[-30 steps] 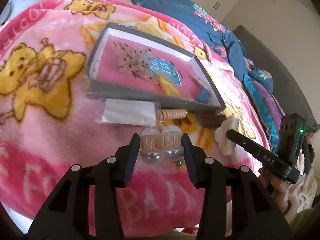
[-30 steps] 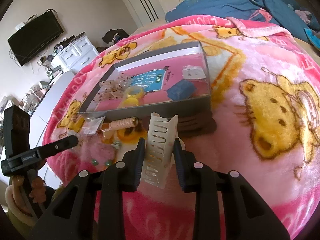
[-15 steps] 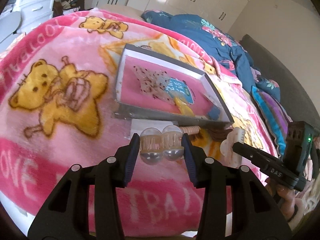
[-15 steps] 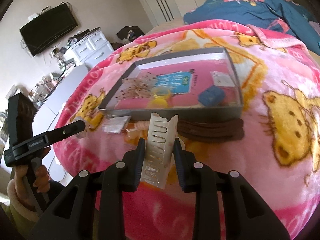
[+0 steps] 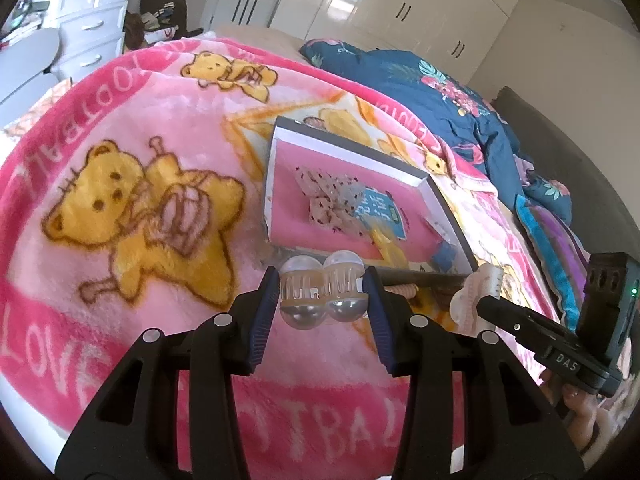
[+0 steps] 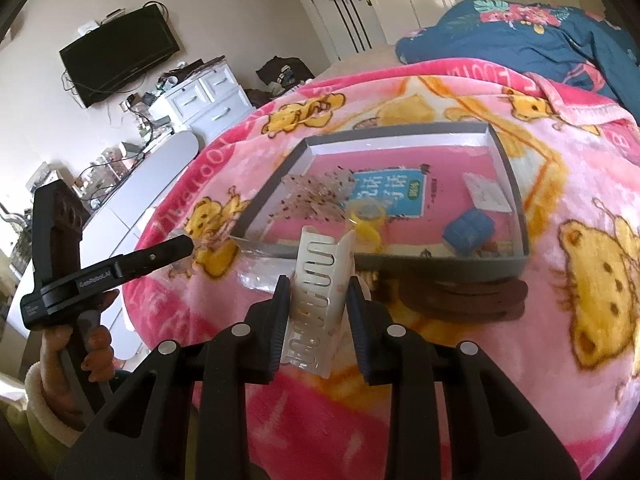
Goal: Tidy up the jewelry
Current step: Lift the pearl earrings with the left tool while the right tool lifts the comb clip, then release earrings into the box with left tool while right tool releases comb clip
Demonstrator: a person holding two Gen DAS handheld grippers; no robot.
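Because both loads look light, hard and slick, each wants a squeeze across its flat sides. At lower centre the left gripper (image 5: 322, 300) is clamped on a pearl clip (image 5: 322, 294), long axis crosswise; the right gripper (image 6: 318, 304) pinches a white claw clip (image 6: 320, 300), pointing up-frame toward the grey tray (image 6: 516, 216) beyond.

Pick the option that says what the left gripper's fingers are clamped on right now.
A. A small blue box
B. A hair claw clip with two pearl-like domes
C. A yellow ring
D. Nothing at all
B: in the left wrist view the left gripper has its fingers pressed against both sides of the pearl hair claw clip, while the blue box and yellow ring lie in the grey tray.
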